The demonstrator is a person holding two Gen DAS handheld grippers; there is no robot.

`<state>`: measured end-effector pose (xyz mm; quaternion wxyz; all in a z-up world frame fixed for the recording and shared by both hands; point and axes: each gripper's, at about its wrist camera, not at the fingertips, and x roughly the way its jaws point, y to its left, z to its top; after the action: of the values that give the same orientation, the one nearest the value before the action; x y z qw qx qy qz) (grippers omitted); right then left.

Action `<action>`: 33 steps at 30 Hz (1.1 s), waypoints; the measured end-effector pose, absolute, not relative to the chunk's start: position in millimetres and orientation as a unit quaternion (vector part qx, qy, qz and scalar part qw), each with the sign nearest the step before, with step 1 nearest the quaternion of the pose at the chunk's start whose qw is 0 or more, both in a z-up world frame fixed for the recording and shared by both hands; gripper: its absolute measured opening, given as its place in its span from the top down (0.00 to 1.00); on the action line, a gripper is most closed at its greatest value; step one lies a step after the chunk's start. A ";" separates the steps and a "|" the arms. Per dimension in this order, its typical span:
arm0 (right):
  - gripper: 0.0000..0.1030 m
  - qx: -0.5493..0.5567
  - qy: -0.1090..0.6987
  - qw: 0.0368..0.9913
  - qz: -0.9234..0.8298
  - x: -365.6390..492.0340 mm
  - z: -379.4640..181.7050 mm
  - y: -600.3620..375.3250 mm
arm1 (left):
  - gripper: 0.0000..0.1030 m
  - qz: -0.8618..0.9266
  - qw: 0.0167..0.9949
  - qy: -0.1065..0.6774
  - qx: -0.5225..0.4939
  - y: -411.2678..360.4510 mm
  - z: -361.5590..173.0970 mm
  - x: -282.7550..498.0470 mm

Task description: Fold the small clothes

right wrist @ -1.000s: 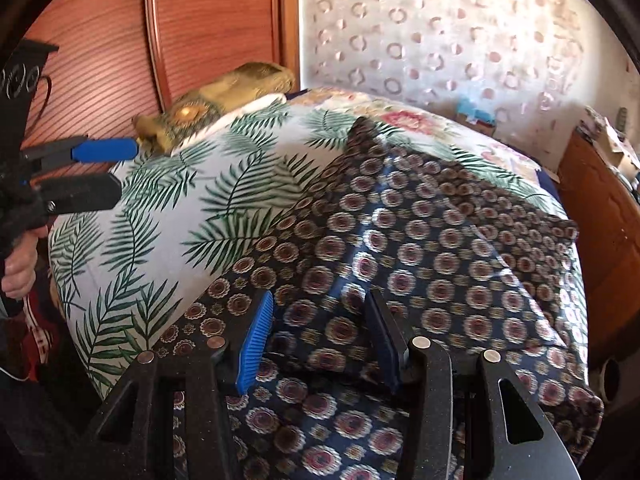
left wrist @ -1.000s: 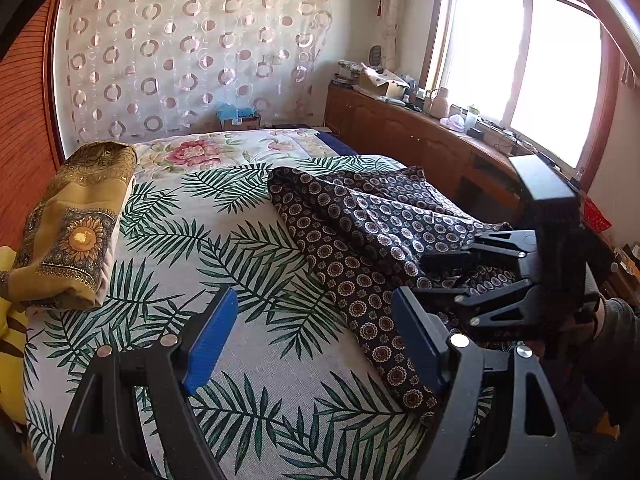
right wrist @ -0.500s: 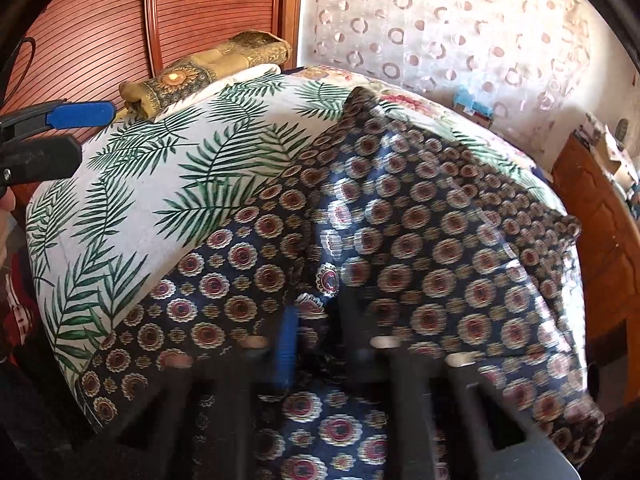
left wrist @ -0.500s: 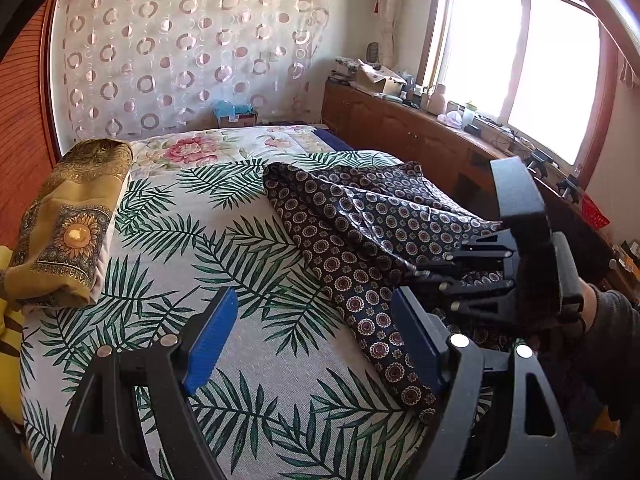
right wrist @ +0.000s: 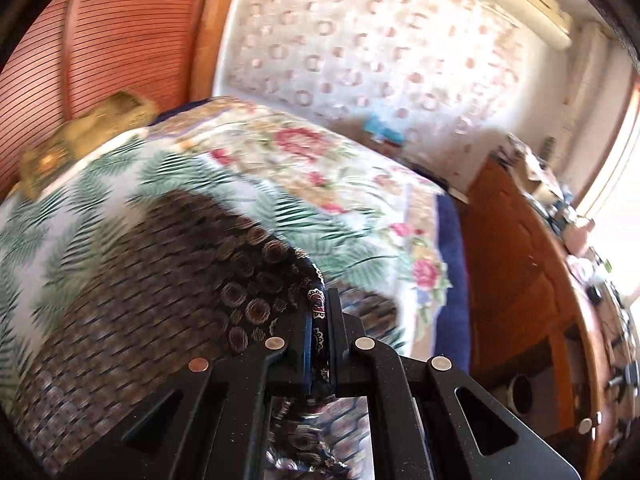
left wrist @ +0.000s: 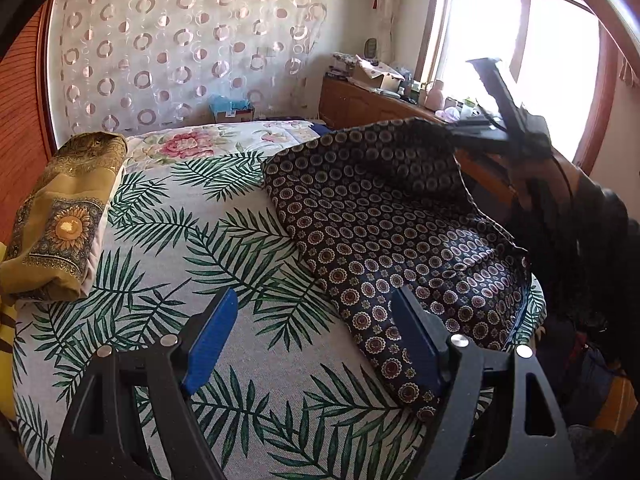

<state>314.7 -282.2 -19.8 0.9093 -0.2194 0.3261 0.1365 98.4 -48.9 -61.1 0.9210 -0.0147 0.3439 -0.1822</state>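
1. Cloth (left wrist: 384, 232) lay on the bed (left wrist: 224, 216), one edge lifted.
2. Right hand-held gripper (right wrist: 319, 320) had just closed, pinching that edge.
3. Left hand-held gripper (left wrist: 316, 344) hovered wide open, empty.

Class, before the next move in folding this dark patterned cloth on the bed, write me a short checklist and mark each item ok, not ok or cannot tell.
1. Right claw shut on the dark patterned cloth: ok; its jaws have just been closing on the edge.
2. Gripped edge lifted off the bed cover: ok.
3. Left claw open and empty: ok.
4. Cloth lies flat: not ok, it is rumpled.
5. Folded yellow cloth apart from it: ok.
6. How many layers are pinched: cannot tell.
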 end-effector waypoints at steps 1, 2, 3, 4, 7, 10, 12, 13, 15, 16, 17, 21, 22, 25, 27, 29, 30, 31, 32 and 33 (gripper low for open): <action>0.95 -0.219 0.327 0.911 0.125 323.8 -19.8 -284.5 | 0.23 -0.183 0.921 0.345 -0.014 -49.6 -61.8 98.3; 0.95 -0.215 0.329 0.912 0.115 332.4 -20.8 -286.5 | 0.23 -0.183 0.920 0.345 -0.014 -49.7 -62.6 98.5; 0.95 -0.212 0.329 0.914 0.106 338.1 -21.9 -287.7 | 0.23 -0.183 0.920 0.346 -0.014 -49.6 -62.9 99.1; 0.95 -0.211 0.327 0.916 0.092 344.8 -24.0 -288.2 | 0.23 -0.184 0.920 0.347 -0.014 -49.6 -63.6 99.4; 0.94 -0.191 0.336 0.921 0.052 363.5 -30.3 -291.8 | 0.23 -0.184 0.919 0.349 -0.014 -50.1 -66.0 100.0; 0.78 -0.175 0.349 0.920 0.035 370.2 -33.9 -287.8 | 0.23 -0.185 0.918 0.352 -0.013 -51.4 -68.0 99.6; 0.68 -0.167 0.344 0.924 0.030 365.6 -30.8 -287.2 | 0.23 -0.187 0.917 0.353 -0.014 -52.2 -69.3 99.5; 0.63 -0.157 0.343 0.926 0.033 362.4 -29.5 -289.6 | 0.23 -0.187 0.917 0.353 -0.014 -52.3 -70.0 99.8; 0.58 -0.142 0.348 0.926 0.042 355.7 -27.0 -292.0 | 0.23 -0.188 0.916 0.355 -0.016 -53.4 -71.5 100.3; 0.58 -0.133 0.351 0.925 0.052 349.5 -27.8 -294.0 | 0.23 -0.189 0.915 0.355 -0.016 -54.3 -71.9 100.1; 0.58 -0.125 0.356 0.924 0.067 345.1 -29.8 -298.2 | 0.23 -0.191 0.915 0.355 -0.016 -55.8 -72.6 99.6; 0.58 -0.114 0.368 0.917 0.100 303.4 -44.3 -305.5 | 0.23 -0.196 0.913 0.357 -0.016 -61.4 -74.8 99.9; 0.58 -0.112 0.370 0.916 0.104 291.7 -50.2 -306.8 | 0.23 -0.197 0.912 0.359 -0.015 -63.1 -76.0 100.3; 0.58 -0.108 0.391 0.907 0.111 271.5 -69.3 -311.5 | 0.23 -0.203 0.908 0.365 -0.016 -70.4 -80.1 103.6; 0.58 -0.105 0.401 0.904 0.106 265.6 -78.6 -314.9 | 0.23 -0.207 0.907 0.366 -0.013 -75.1 -80.9 103.9; 0.58 -0.094 0.407 0.902 0.111 263.2 -84.7 -318.9 | 0.23 -0.211 0.906 0.368 -0.011 -78.5 -82.3 103.5; 0.65 -0.089 0.406 0.902 0.114 264.5 -87.2 -323.0 | 0.23 -0.211 0.905 0.370 -0.009 -79.8 -83.1 104.0; 0.71 -0.083 0.405 0.903 0.122 266.6 -90.5 -328.0 | 0.23 -0.210 0.904 0.372 -0.007 -80.6 -83.8 104.3; 0.83 -0.077 0.403 0.902 0.136 265.4 -91.9 -328.8 | 0.23 -0.210 0.904 0.372 -0.006 -81.0 -84.5 104.6; 0.88 -0.077 0.400 0.902 0.146 262.7 -92.6 -330.8 | 0.23 -0.210 0.903 0.374 -0.004 -81.4 -85.3 104.5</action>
<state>262.7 -330.8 -92.6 0.9016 -0.0765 0.4000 0.1461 104.5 -81.4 -85.3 0.9034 -0.0041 0.3738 -0.2102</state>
